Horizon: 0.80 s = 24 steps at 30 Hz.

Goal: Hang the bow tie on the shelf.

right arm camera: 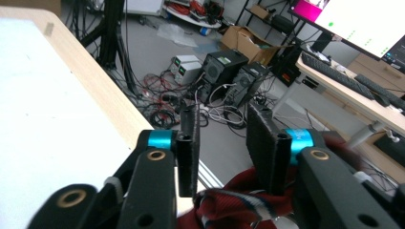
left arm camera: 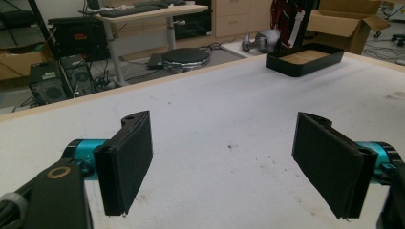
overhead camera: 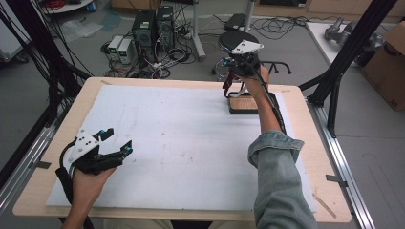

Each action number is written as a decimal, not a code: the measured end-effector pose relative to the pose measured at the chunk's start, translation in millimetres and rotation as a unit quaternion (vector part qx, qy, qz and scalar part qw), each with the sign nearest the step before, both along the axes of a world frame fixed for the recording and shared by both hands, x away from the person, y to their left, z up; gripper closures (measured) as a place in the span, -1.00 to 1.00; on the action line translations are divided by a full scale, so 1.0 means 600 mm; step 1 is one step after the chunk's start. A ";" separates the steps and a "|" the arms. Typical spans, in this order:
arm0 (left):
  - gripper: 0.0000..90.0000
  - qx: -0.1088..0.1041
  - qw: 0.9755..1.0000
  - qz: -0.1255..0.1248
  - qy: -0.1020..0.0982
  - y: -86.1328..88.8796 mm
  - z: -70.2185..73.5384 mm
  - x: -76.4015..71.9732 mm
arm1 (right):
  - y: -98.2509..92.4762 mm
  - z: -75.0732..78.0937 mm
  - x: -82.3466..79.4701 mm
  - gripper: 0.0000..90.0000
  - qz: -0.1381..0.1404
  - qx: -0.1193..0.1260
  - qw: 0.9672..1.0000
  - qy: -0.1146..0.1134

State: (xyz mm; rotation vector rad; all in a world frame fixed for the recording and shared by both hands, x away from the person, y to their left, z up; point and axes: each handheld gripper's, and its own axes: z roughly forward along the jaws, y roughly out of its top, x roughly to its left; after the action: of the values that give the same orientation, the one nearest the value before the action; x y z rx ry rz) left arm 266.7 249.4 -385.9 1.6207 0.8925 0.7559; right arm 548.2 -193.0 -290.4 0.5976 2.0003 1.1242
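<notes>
Cloth of dark red with pale stripes (right arm camera: 234, 202) hangs just beneath the right claw (right arm camera: 222, 150), whose jaws stand parted and free of it, above the black wood-floored tray (overhead camera: 246, 105) at upper right; left claw (overhead camera: 117, 140) gapes empty.

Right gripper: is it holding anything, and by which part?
The right gripper stands open over a red striped cloth above the black tray; whether the cloth hangs from it cannot be told.

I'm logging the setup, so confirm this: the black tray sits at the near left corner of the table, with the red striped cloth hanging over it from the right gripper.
Wrong on the place. The high view shows the black tray at the far right of the table, not the near left corner. The red striped cloth does hang over it at the right gripper.
</notes>
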 end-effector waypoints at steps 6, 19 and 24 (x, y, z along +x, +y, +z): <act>-0.51 0.002 1.000 0.000 0.001 -0.001 0.000 0.000 | -0.015 0.019 -0.011 0.26 0.005 0.047 0.999 0.005; -0.52 -0.001 1.000 -0.003 -0.004 -0.007 0.002 0.004 | -0.060 0.032 -0.041 0.04 0.007 0.103 0.995 0.011; -0.51 -0.001 1.000 -0.004 -0.001 -0.009 0.000 0.005 | -0.092 0.038 -0.053 -0.10 0.011 0.131 0.991 0.008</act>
State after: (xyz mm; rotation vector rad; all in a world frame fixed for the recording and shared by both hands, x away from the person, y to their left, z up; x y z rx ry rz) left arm 269.9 244.0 -385.8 1.6202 0.8850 0.7510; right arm 516.2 -248.1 -267.5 0.7209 1.8901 1.4133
